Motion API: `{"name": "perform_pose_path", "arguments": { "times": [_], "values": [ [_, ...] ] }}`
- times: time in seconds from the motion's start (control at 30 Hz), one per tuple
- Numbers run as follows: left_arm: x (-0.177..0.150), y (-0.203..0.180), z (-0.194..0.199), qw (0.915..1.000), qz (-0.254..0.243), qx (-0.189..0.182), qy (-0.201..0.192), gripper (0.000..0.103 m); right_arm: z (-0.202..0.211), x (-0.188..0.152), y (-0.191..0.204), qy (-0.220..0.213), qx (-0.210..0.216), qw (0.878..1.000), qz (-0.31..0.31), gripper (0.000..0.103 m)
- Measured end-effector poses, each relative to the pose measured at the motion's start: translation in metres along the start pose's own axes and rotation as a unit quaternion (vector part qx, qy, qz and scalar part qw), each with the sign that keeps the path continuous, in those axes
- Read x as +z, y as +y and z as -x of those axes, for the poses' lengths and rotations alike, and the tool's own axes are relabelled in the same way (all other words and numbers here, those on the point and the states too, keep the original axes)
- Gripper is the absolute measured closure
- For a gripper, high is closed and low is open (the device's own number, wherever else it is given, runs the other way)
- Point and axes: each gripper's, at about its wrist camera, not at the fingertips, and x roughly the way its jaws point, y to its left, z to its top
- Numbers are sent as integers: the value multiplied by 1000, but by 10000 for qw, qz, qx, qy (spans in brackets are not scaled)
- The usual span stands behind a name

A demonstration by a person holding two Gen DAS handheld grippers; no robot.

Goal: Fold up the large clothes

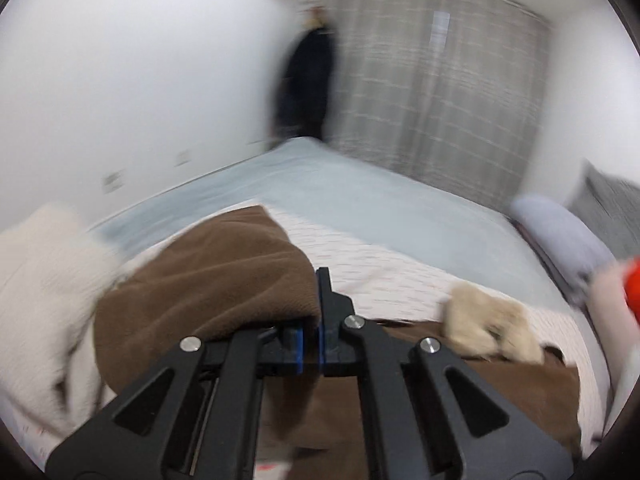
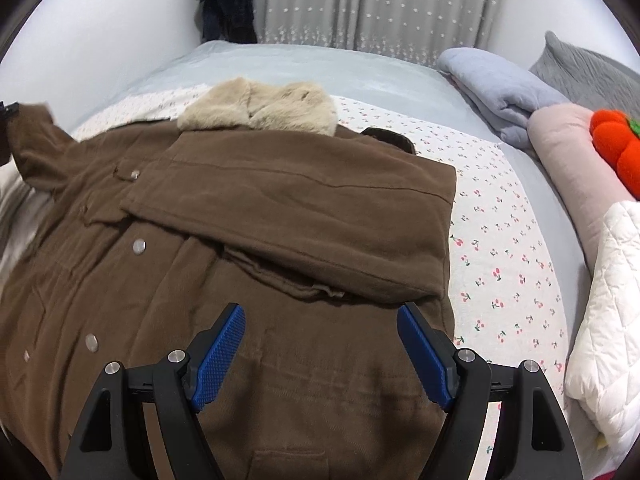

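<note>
A bedroom scene seen from two handheld grippers over a bed. On the far left, the left gripper has its blue-padded jaws pinched tight on a fold of the brown coat, lifting that piece of cloth off the bed; in the right wrist view this raised part shows as a sleeve at the left edge. The left wrist view is blurred.

The brown coat lies spread across a cherry-print sheet, front up, with silver snap buttons down its left half and one sleeve folded across the chest. A beige fur collar sits at the far end of the coat.

Nearer the viewer, the right gripper hovers over the coat's lower half with its jaws spread wide and nothing between them.

To the right, along the bed's edge, lie a folded pale blue blanket, a pink roll, an orange plush toy and a white quilted cover. There are no containers in view.
</note>
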Motion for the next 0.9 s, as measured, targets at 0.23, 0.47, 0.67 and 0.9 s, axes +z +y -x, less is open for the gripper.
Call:
{"name": "perform_pose_path", "arguments": {
  "times": [0.23,0.47,0.67,0.9],
  "values": [
    [-39,-132,-8,9802,-1464,-1278,373,97,3,8,-4,-32,-15,9999,-142,23],
    [-163,-204,-44,9268,-2629,-1925,1868,95,4,9,-2,10,28,9999,-147,22],
    [-208,-194,-50,9196,-2647,-2027,2079,82,4,11,8,16,84,10000,-13,22],
    [-183,-161,11,9045,-2789,-2562,1962,37,0,23,29,-53,281,9995,114,22]
  ]
}}
